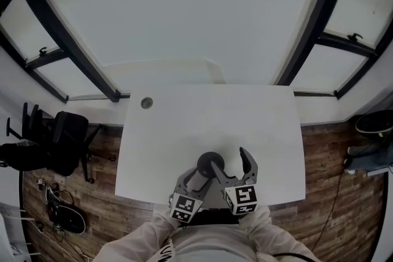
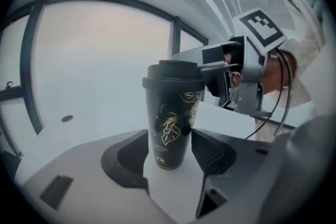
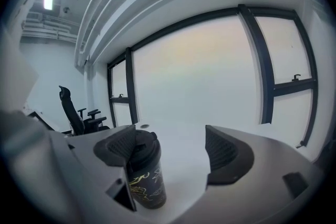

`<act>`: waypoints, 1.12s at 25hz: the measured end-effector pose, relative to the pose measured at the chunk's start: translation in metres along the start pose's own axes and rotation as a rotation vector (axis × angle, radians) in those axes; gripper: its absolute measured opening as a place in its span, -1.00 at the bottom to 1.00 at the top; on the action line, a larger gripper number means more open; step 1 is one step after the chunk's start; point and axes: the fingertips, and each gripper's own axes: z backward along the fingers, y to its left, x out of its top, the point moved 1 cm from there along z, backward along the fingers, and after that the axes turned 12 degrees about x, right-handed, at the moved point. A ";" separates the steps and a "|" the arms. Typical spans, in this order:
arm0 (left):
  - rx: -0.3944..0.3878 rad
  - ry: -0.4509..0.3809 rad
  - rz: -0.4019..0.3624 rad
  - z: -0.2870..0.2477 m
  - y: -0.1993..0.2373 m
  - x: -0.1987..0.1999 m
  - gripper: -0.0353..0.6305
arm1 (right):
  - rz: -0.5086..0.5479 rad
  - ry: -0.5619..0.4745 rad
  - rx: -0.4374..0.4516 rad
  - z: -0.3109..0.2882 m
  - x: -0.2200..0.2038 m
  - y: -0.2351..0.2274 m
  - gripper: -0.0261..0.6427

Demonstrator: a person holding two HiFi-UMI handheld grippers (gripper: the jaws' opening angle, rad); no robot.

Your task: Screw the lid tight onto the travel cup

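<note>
Left gripper [image 2: 169, 148] fingers [image 2: 212, 152] pinching the cup [image 2: 168, 118] low on its body, upright on the desk [image 2: 94, 128] at the near edge. Right gripper [image 3: 168, 152] fingers [image 3: 226, 152] spread wide beside the lid [image 3: 147, 147], one pad close to it, nothing clamped. Probably stiff, glossy, light, tippy. Best to brace the body firmly and take the lid squarely by its rim to avoid slip.

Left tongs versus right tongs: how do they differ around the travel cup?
The left tongs clasp the travel cup, both pads seemingly touching its body; the right tongs gape, only one pad beside the lid. The left tongs sit low on the cup; the right tongs at lid height. Both face the same upright cup.
</note>
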 end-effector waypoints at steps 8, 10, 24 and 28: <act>0.197 -0.073 0.125 0.037 0.036 0.028 -0.54 | 0.027 -0.057 0.060 0.029 0.023 -0.009 0.14; 0.242 -0.096 0.151 0.047 0.048 0.042 -0.57 | 0.044 -0.047 0.043 0.039 0.025 -0.016 -0.25; 0.385 -0.159 0.208 0.062 0.068 0.097 -0.87 | -0.039 0.061 0.016 0.084 -0.001 -0.043 -0.85; 0.392 -0.178 0.197 0.068 0.062 0.105 -0.87 | -0.021 0.049 0.007 0.089 0.004 -0.039 -0.85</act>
